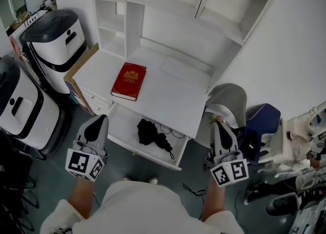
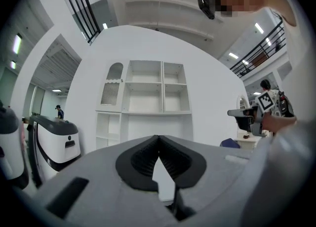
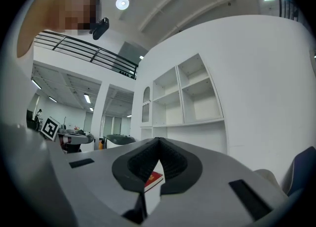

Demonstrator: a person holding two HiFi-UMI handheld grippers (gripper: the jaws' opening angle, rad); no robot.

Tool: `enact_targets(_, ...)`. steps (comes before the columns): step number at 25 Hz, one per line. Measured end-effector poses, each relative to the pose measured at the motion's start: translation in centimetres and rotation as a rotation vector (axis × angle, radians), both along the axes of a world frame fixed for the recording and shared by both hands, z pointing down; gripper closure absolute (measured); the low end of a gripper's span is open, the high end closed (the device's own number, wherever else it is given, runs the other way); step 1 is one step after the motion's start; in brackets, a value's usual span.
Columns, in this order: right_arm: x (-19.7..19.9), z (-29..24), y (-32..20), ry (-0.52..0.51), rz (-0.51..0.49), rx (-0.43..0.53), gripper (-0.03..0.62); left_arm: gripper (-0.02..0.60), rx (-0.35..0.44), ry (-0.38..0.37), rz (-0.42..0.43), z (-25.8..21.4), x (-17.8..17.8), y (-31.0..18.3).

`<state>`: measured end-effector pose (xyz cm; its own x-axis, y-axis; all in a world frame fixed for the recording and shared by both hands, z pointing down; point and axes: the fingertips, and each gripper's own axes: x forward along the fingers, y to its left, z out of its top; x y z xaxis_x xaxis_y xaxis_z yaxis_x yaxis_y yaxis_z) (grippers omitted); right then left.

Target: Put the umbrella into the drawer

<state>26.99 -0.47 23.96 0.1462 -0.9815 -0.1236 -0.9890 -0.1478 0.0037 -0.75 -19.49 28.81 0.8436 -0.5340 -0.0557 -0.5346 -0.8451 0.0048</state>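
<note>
A black folded umbrella (image 1: 152, 133) lies in the open white drawer (image 1: 124, 124) under the white desk (image 1: 168, 95). Both grippers hang in the air in front of the drawer, well above it and apart from the umbrella. My left gripper (image 1: 101, 119) is over the drawer's left end, its jaws shut with nothing between them (image 2: 158, 138). To the right of the drawer, my right gripper (image 1: 216, 124) is also shut and empty (image 3: 158, 140). Both point level at the white shelf unit (image 2: 155, 93).
A red book (image 1: 129, 81) lies on the desk top and shows behind the right jaws. Two white-and-black machines (image 1: 53, 42) stand at the left. A grey chair (image 1: 229, 98) and a blue seat (image 1: 264, 118) stand at the right, with shoes (image 1: 285, 202) on the floor.
</note>
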Motion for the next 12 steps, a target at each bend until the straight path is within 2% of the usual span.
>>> enact_targets(8,0.5,-1.1,4.1,0.057,0.052,0.036,0.592,0.568,0.038,0.02,-0.077,-1.2,-0.7,0.2)
enact_targets(12,0.7,-0.5,5.3,0.042,0.062,0.032,0.592,0.568,0.031,0.043,-0.106,-1.3,-1.0,0.7)
